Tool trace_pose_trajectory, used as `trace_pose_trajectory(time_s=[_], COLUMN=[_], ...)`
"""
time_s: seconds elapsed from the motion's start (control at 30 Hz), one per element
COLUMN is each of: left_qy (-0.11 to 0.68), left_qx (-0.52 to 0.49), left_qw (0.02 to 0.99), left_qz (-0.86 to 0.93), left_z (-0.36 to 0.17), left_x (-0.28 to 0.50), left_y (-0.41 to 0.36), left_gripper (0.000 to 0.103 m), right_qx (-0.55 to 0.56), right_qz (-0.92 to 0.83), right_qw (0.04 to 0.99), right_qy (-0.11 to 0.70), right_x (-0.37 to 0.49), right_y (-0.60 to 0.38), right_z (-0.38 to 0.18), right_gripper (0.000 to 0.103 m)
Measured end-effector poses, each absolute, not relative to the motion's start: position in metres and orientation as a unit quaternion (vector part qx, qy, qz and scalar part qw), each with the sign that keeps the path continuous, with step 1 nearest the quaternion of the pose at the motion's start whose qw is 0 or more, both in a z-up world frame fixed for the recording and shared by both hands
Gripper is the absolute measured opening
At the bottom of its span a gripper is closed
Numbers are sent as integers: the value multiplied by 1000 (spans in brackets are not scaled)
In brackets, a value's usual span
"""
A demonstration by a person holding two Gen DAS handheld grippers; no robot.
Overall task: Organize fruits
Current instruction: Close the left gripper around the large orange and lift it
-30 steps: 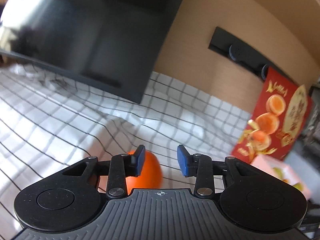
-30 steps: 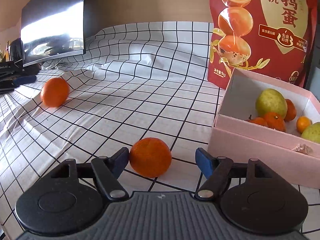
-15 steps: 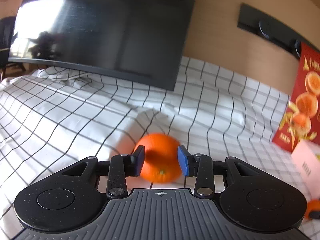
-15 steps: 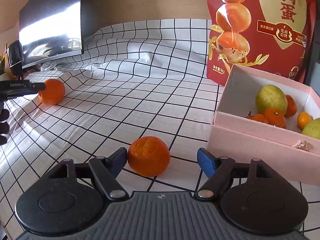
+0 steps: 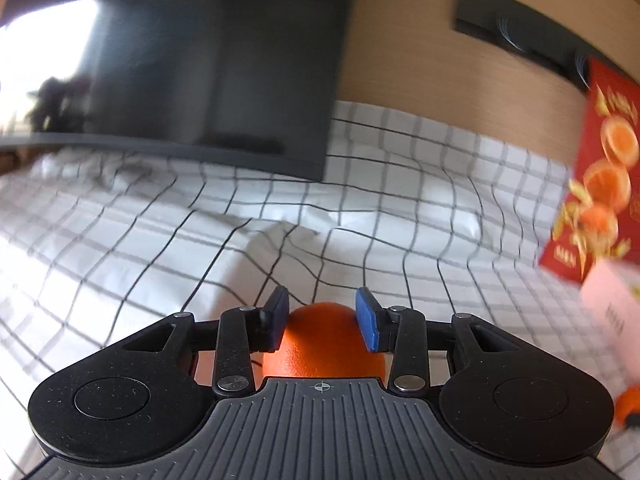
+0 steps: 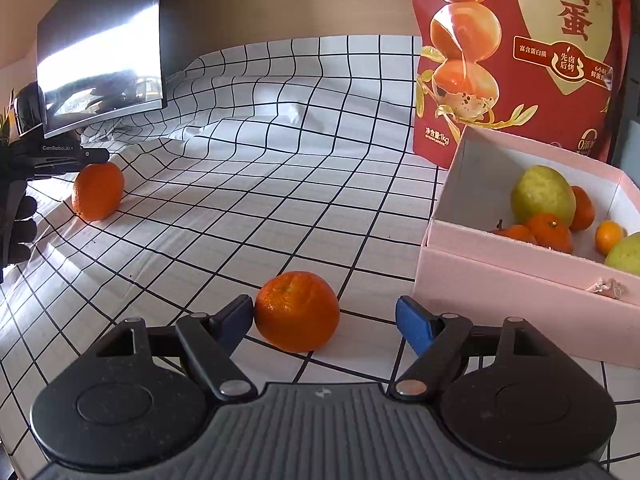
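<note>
An orange (image 5: 320,350) lies on the checked cloth right under my left gripper (image 5: 322,298). Its top shows in the gap between the blue pads (image 5: 366,318), which stand apart and do not press on it. In the right wrist view the left gripper (image 6: 68,156) sits just above this orange (image 6: 98,190), held by a gloved hand (image 6: 16,224). A mandarin (image 6: 298,310) lies between the fingers of my open right gripper (image 6: 324,308), against the left pad (image 6: 236,318) and well clear of the right one. A pink box (image 6: 500,292) to the right holds green fruits (image 6: 542,194) and several mandarins.
A red snack bag (image 6: 520,60) stands behind the box against the wooden wall. A dark monitor (image 6: 100,60) stands at the far left on the rumpled cloth. In the left wrist view the box (image 5: 612,300) and the bag (image 5: 600,176) sit at the right edge.
My left gripper levelled out and came down over the orange, which now sits close under the fingers. The right gripper stayed put and its jaws widened slightly around the mandarin.
</note>
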State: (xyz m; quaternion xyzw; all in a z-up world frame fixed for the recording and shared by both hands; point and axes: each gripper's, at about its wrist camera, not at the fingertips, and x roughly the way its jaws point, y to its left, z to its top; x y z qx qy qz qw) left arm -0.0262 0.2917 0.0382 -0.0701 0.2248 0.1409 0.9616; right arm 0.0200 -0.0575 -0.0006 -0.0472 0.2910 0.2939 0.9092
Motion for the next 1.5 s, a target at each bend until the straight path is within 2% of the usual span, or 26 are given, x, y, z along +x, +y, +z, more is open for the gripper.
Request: trace_pose_trajectory(time_s=[0.13, 0.37, 0.47, 0.63, 0.7, 0.97, 1.07, 1.13, 1.3, 1.5], left_qy=[239, 260, 269, 291, 294, 307, 317, 326, 336, 337], left_qx=[13, 34, 5, -160, -186, -162, -147, -112, -31, -48], left_qw=[964, 958, 952, 937, 932, 933, 934, 936, 940, 938], left_qz=[120, 120, 144, 112, 99, 93, 79, 65, 52, 62], left_z=[39, 44, 50, 51, 48, 50, 53, 56, 56, 56], left_x=[-20, -11, -9, -8, -8, -4, -3, -5, -9, -7], left_y=[271, 279, 295, 339, 345, 335, 332, 325, 310, 315], left_gripper=[41, 46, 45, 45, 45, 45, 50, 54, 55, 56], right_qx=[-46, -45, -45, -44, -44, -42, -43, -42, -42, -42], right_qz=[292, 291, 292, 291, 292, 293, 293, 293, 293, 293], right_qw=[910, 910, 909, 909, 909, 907, 907, 907, 907, 907], right_qy=[292, 292, 293, 295, 294, 300, 300, 300, 300, 300], right_x=[20, 19, 20, 19, 20, 22, 21, 21, 21, 21], right_y=[-58, -58, -58, -58, -58, -57, -57, -57, -57, -57], right_z=[-1, -1, -1, -2, -2, -3, -3, -3, -3, -3], right_gripper=[79, 80, 80, 80, 80, 80, 80, 80, 80, 80])
